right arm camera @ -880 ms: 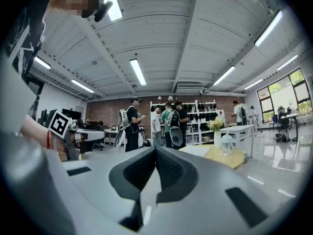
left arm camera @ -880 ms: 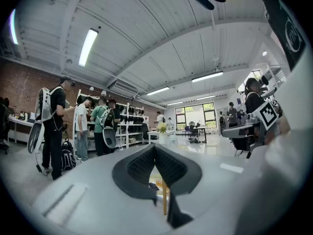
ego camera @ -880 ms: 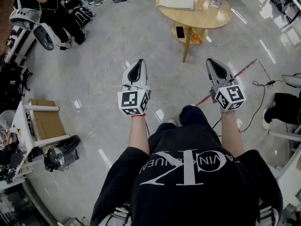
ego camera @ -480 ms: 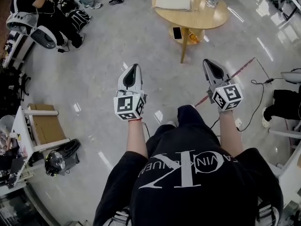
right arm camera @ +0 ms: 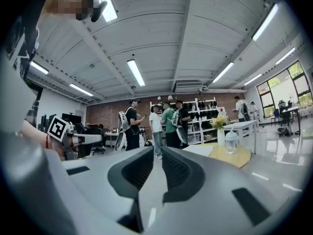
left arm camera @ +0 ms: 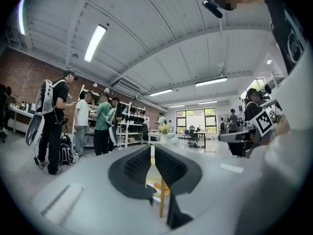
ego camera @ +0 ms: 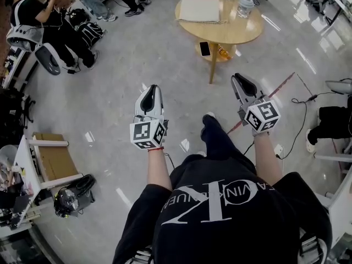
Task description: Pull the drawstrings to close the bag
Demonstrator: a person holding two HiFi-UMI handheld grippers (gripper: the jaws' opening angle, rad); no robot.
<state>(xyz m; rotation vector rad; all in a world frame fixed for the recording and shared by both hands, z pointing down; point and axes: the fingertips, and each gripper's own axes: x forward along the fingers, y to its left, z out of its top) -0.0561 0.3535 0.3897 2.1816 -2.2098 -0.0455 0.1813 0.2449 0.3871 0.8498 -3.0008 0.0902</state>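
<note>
The person is holding the left gripper [ego camera: 151,92] and right gripper [ego camera: 240,83] level, all 4 jaws pinched closed on nothing (presumably just carrying them), well apart from the white bag [ego camera: 201,9] on the table [ego camera: 242,29].

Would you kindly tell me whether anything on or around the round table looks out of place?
Nothing stands out. The white bag lies flat on the round table, the bottle stands upright, and a phone rests on the lower shelf. Nothing looks spilled.
</note>
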